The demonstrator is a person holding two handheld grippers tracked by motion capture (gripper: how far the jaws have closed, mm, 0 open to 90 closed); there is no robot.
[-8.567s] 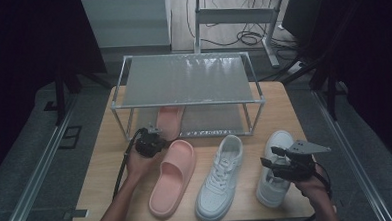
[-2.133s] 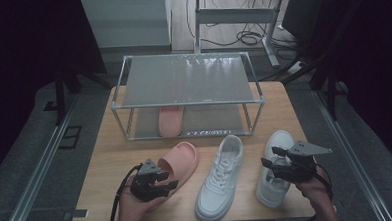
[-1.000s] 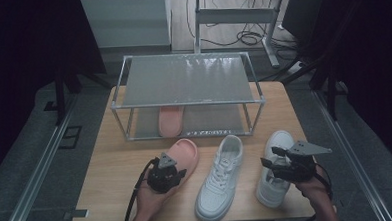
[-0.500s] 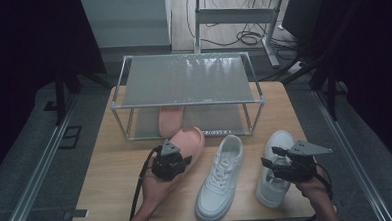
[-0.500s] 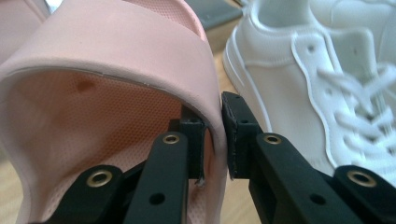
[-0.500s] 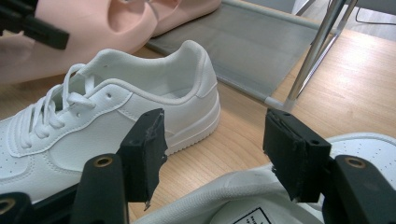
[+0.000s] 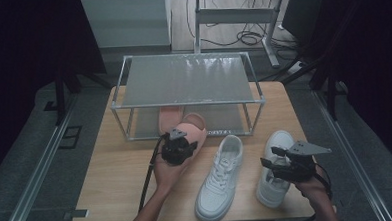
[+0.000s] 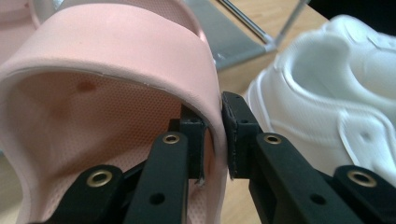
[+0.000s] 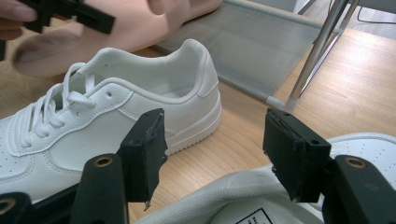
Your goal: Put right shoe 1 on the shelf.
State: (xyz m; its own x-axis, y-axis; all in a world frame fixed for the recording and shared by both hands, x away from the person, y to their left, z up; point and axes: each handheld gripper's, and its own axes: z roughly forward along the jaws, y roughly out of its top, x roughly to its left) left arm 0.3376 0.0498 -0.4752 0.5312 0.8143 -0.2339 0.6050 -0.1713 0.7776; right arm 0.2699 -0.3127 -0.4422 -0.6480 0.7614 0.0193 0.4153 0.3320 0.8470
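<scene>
My left gripper [image 7: 184,142] [image 8: 214,126] is shut on the strap edge of a pink slipper [image 7: 194,126] [image 8: 116,56], one jaw inside the strap and one outside. It holds the slipper lifted, with the toe at the front of the wire rack [image 7: 188,103]. A second pink slipper [image 7: 168,116] lies on the rack's lower shelf. Two white sneakers rest on the table: the left sneaker [image 7: 219,177] [image 9: 116,107] and the right sneaker [image 7: 280,142] [image 9: 261,196]. Over the right sneaker's opening, my right gripper [image 7: 270,157] [image 9: 212,149] is open with nothing between its jaws.
The rack has a grey top shelf [image 7: 187,78] and a lower shelf [image 9: 266,46], with a metal leg [image 9: 313,60] near the sneakers. The wooden table [image 7: 117,179] ends close in front of both hands. Floor and cables lie beyond the rack.
My left gripper has carried the pink slipper away from the table's front and a little up, to the front of the rack. The right gripper and both sneakers have not moved.
</scene>
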